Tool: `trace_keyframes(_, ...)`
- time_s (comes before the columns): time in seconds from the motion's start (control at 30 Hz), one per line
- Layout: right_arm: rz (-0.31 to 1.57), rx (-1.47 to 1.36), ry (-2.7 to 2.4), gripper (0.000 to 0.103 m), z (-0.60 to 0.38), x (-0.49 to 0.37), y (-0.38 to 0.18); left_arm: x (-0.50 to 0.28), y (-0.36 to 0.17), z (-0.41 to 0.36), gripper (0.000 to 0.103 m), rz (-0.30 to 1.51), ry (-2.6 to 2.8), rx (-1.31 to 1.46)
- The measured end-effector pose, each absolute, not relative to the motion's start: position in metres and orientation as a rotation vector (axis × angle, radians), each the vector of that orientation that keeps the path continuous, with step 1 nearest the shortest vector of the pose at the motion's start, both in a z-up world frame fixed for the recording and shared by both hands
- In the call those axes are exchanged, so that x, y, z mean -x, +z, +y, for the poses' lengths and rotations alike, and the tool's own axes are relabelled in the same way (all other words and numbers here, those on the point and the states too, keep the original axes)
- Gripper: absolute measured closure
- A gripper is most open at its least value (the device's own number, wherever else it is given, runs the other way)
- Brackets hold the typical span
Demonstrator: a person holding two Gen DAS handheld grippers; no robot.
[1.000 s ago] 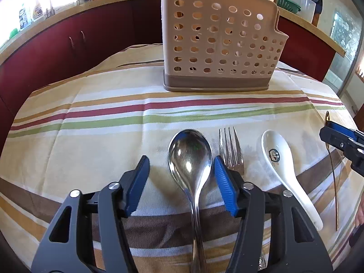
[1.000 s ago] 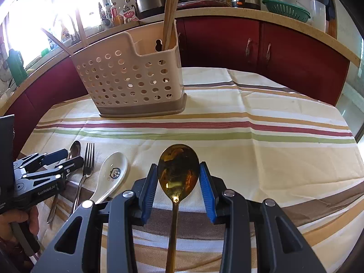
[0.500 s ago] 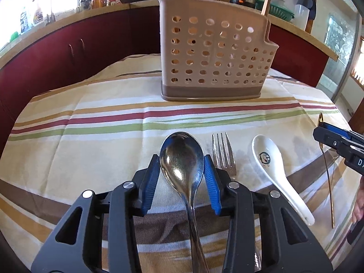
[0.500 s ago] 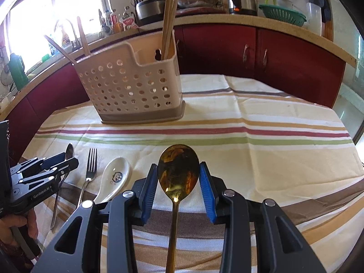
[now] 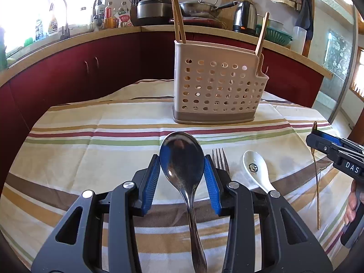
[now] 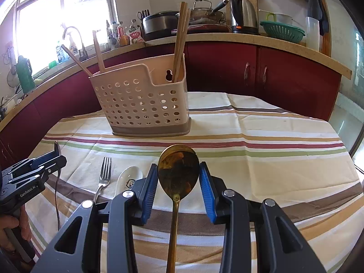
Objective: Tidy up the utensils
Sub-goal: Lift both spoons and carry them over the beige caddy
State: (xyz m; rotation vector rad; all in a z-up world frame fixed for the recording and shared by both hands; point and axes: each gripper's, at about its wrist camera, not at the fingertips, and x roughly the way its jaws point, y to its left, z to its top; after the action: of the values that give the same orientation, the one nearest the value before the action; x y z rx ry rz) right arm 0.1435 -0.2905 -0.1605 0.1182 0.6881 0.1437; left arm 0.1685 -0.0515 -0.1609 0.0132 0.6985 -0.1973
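My left gripper (image 5: 181,166) is shut on a silver spoon (image 5: 182,159), its blue pads pressing the bowl's sides, lifted off the striped cloth. My right gripper (image 6: 178,170) is shut on a gold spoon (image 6: 178,170) the same way, also raised. A beige perforated utensil caddy (image 5: 216,91) stands ahead on the table with wooden chopsticks (image 6: 180,38) in it. A fork (image 5: 220,159) and a white ceramic spoon (image 5: 257,170) lie on the cloth between the two grippers. In the left wrist view the right gripper (image 5: 336,154) shows at the right edge with the gold spoon's handle hanging below it.
The round table wears a striped tablecloth (image 6: 261,147). Red cabinets (image 6: 261,70) and a counter with a kettle (image 6: 243,16), pots and bottles curve behind. A hand (image 6: 11,225) holds the left gripper (image 6: 34,173) at the lower left.
The left gripper's pads closed onto the silver spoon's bowl and lifted it off the cloth. Both grippers rose with their spoons, so more of the caddy and counter shows.
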Motion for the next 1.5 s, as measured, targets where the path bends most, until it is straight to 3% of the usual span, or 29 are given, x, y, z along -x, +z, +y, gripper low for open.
trace_keyframes(1.5,0.607,-0.106,0.146,0.066,-0.287,-0.117,-0.139,-0.128,-0.134,-0.041,0.065,0.601,-0.211,0.017)
